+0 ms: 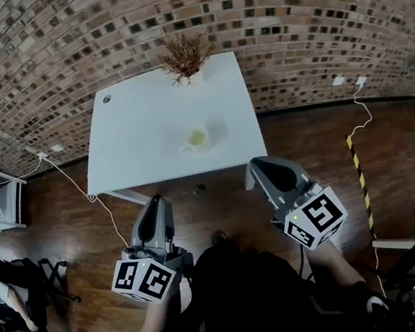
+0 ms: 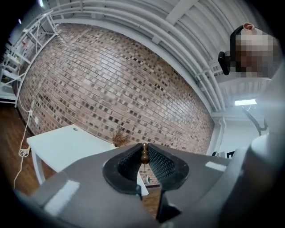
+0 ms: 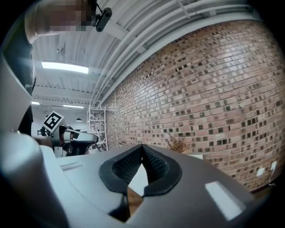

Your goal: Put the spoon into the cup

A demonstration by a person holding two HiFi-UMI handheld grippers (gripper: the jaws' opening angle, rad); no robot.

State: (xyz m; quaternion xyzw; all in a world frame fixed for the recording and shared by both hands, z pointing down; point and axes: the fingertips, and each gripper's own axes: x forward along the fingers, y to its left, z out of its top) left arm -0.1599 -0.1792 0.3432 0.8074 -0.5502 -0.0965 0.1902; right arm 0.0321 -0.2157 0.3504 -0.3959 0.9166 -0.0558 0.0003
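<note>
I'm pinching the spoon (image 2: 144,156) in my left gripper (image 2: 144,148), jaws nearly together on its slim beaded handle. My right gripper (image 3: 142,148) is showing jaws closed tip to tip, nothing between them. The cup (image 1: 198,138) is sitting on the white table (image 1: 132,126), well apart from me. I'm reading this as the approach. Next I'm needing to get above the cup and lower the spoon in.

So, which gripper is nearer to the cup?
Right, by a little. The right gripper is at the table's front edge, right of the cup; the left gripper hangs farther back over the floor.
</note>
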